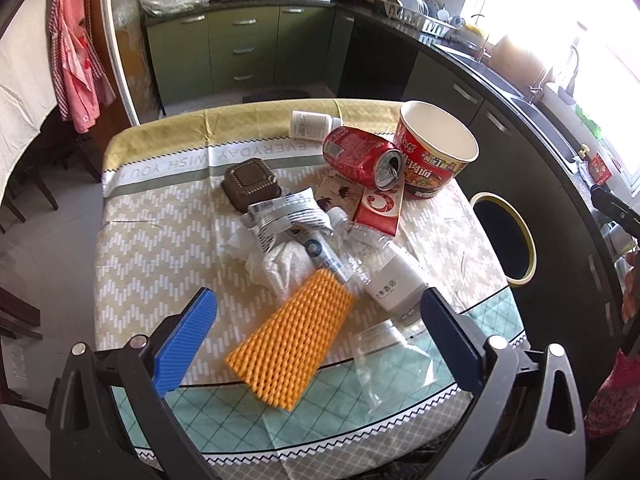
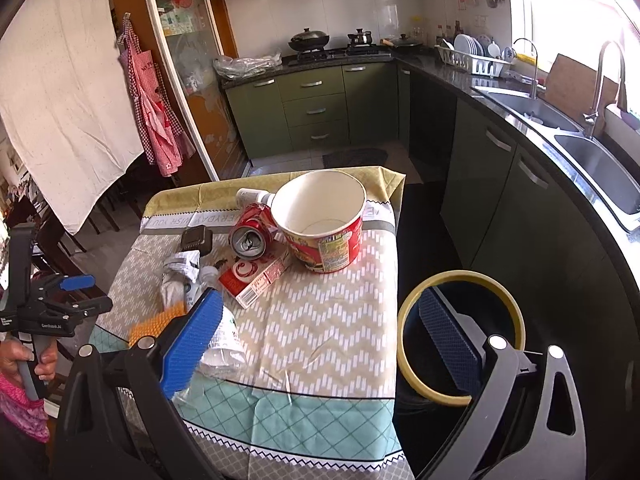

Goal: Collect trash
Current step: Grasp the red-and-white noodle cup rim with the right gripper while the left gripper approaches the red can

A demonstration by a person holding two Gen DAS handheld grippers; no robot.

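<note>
A heap of trash lies on the clothed table [image 1: 160,240]: an orange foam net [image 1: 294,338], a crushed clear bottle [image 1: 376,264], crumpled tissue [image 1: 276,264], a silver wrapper [image 1: 288,216], a red carton [image 1: 378,208], a dented red can [image 1: 360,158], a noodle cup [image 1: 436,148], a white pill bottle [image 1: 312,122] and a brown box [image 1: 250,184]. My left gripper [image 1: 318,296] hangs open above the foam net, touching nothing. My right gripper [image 2: 320,300] is open and empty over the table's right edge, its right finger in front of the yellow-rimmed bin [image 2: 460,276].
The bin [image 1: 496,199] stands on the floor just right of the table. A clear plastic bag [image 1: 384,360] lies near the front edge. Green cabinets, a stove and a sink [image 2: 592,160] line the back and right. A hand [image 2: 40,360] holds the left gripper.
</note>
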